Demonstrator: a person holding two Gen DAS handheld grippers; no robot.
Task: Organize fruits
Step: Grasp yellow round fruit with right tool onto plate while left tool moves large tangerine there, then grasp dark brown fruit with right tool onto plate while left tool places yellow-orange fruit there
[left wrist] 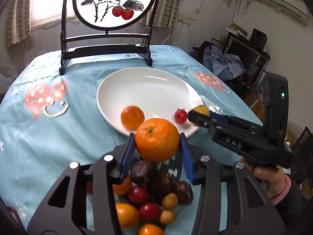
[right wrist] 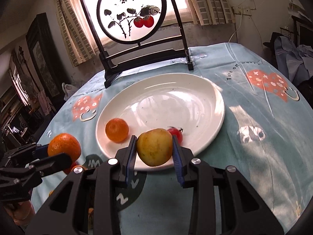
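Note:
My left gripper (left wrist: 157, 146) is shut on a large orange mandarin (left wrist: 157, 139), held above a heap of mixed fruits (left wrist: 154, 197): dark round ones, red cherry tomatoes, small yellow and orange ones. In the right wrist view the same mandarin (right wrist: 64, 146) shows at the left in the left gripper (right wrist: 58, 152). My right gripper (right wrist: 154, 150) is shut on a yellow fruit (right wrist: 154, 149) over the near rim of the white plate (right wrist: 195, 105). On the plate (left wrist: 148, 90) lie a small mandarin (left wrist: 132, 117) and a cherry tomato (left wrist: 180, 116). The right gripper (left wrist: 197, 117) reaches in from the right with the yellow fruit (left wrist: 201, 110).
A black framed round screen (left wrist: 109, 5) painted with red fruits stands at the back of the table. A light blue patterned cloth (left wrist: 49, 127) covers the round table. A hand (left wrist: 268, 178) holds the right gripper's handle. Clutter and clothes (left wrist: 225, 62) lie beyond the table's right edge.

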